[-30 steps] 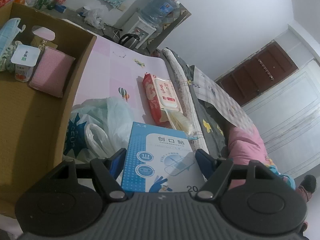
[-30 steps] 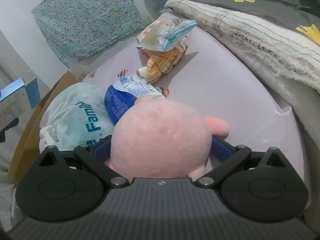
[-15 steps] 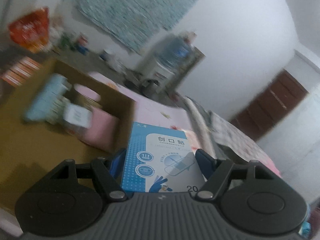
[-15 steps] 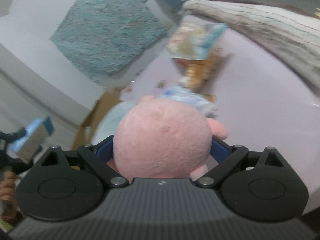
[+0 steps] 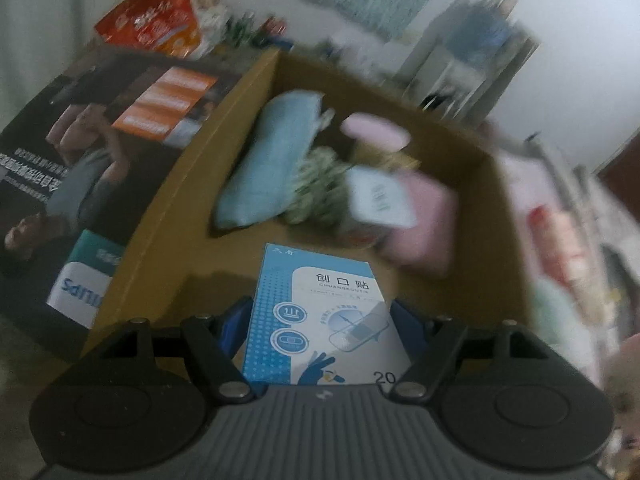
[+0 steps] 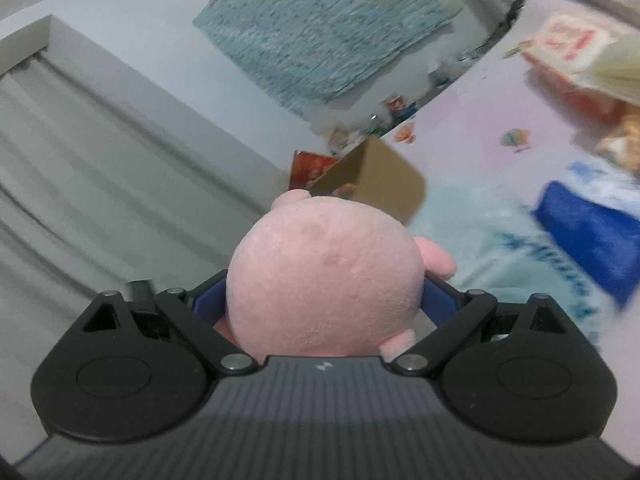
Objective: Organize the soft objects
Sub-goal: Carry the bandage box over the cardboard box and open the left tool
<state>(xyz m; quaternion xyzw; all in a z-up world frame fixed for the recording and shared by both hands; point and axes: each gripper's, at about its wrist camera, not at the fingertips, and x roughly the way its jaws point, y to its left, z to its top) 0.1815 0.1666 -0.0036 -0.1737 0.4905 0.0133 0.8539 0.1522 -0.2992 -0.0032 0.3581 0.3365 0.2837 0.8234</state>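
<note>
My left gripper point(image 5: 320, 320) is shut on a blue and white bandage box point(image 5: 320, 320) and holds it over the open cardboard box point(image 5: 168, 208). Inside that box lie a light blue pouch point(image 5: 272, 164), a pink pad point(image 5: 420, 224), a white-lidded cup point(image 5: 380, 200) and a green-white bundle point(image 5: 320, 184). My right gripper point(image 6: 324, 300) is shut on a round pink plush toy point(image 6: 324, 280), held up in the air. A corner of the cardboard box point(image 6: 380, 180) shows just beyond the plush. Both views are blurred.
A dark printed carton point(image 5: 80, 152) and a red snack bag point(image 5: 156, 20) stand left of the cardboard box. On the pink sheet point(image 6: 500, 112) lie a pale plastic bag point(image 6: 500, 248), a blue packet point(image 6: 592, 236) and a red wipes pack point(image 6: 568, 52). Grey curtains point(image 6: 100, 180) hang at left.
My left gripper has swung left and tilted down with the bandage box, from above the bed to over the cardboard box. My right gripper has lifted and turned left with the plush.
</note>
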